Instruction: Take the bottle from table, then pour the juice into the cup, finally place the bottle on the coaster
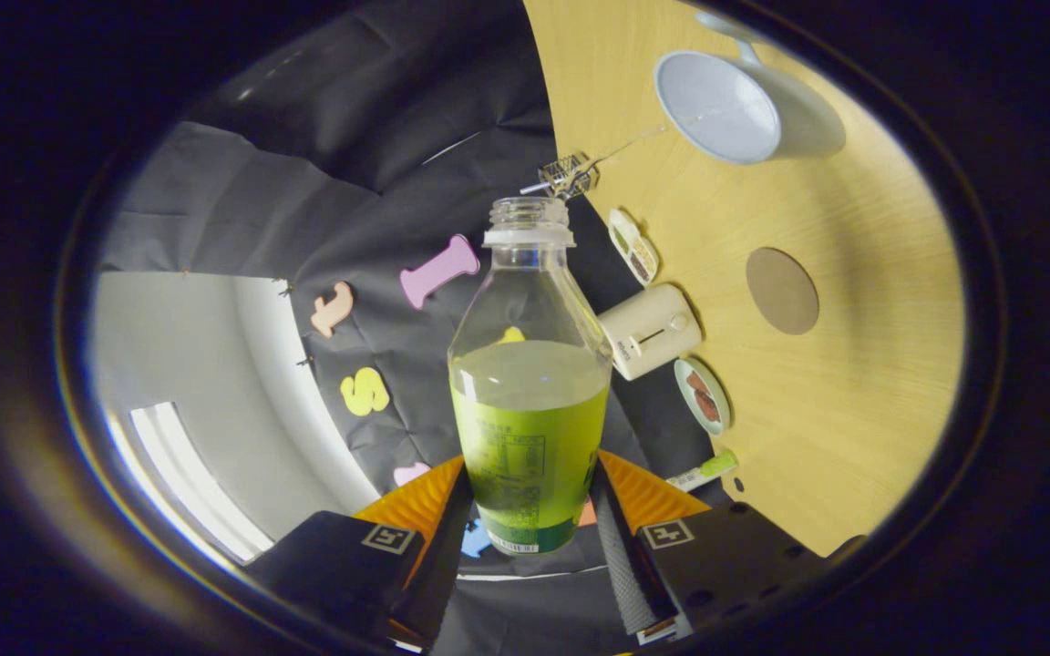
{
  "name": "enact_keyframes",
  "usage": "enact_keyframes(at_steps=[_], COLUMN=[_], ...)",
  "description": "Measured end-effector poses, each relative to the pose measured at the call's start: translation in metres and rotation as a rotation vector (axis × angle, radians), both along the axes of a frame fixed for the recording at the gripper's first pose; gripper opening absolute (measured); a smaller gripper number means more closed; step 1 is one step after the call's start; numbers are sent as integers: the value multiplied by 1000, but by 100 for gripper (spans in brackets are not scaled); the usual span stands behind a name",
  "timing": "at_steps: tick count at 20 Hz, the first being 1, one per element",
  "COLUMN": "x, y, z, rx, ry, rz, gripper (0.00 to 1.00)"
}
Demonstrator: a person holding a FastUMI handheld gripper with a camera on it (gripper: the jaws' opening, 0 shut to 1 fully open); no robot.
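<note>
Black cloth wall [379, 173], pale wooden table [862, 401], white wall behind [197, 364]

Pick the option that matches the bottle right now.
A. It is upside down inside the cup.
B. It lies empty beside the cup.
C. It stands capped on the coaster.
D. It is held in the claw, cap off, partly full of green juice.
D: the bottle sits between the fingers of the claw, both pressing on its lower part; its neck is open and green juice fills about its lower half, away from the cup and coaster.
</note>
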State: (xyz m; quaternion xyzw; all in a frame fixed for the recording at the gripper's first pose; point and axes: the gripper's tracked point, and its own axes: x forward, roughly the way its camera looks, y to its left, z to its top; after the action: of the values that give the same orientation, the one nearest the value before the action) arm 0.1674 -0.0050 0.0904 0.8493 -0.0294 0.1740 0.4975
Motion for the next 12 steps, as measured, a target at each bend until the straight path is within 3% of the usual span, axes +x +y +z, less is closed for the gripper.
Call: enact_keyframes(at_steps=[12], x=[5], y=[-6], z=[5], rx=[47], ry=[-7], rz=[-4], gripper=[75])
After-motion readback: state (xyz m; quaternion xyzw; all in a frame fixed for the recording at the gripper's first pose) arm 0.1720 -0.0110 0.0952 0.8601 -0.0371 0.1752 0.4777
